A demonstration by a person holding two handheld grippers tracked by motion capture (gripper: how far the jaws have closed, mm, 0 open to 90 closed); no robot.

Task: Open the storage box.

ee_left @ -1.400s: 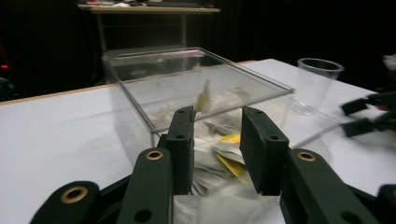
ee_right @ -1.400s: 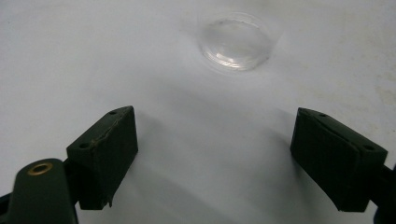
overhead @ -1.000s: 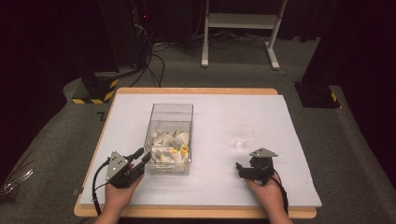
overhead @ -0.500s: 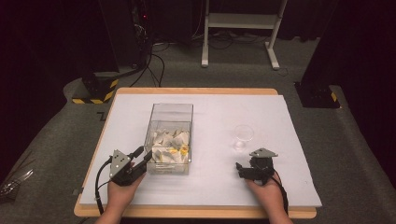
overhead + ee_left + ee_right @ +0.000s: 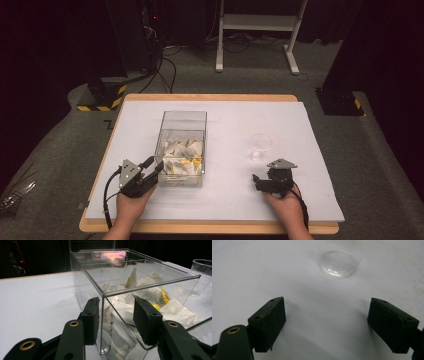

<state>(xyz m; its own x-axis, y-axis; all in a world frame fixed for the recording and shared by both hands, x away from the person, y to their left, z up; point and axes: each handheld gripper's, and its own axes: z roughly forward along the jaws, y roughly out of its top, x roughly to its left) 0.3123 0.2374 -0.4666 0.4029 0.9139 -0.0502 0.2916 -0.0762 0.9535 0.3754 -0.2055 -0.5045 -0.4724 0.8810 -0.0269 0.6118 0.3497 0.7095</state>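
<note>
— Grippers first, from the left?
— Left gripper (image 5: pixel 151 169) sits at the near left corner of the clear plastic box (image 5: pixel 183 145). Its jaws have just been opening and now straddle that corner edge unclenched, one outside, one inside.
— Inside the box?
— Tea bags (image 5: pixel 182 155), heaped.
— Farther right?
— Clear cup (image 5: pixel 260 146) on the white table (image 5: pixel 225 200); right gripper (image 5: pixel 259 182) near it, jaws spread wide, empty.
</note>
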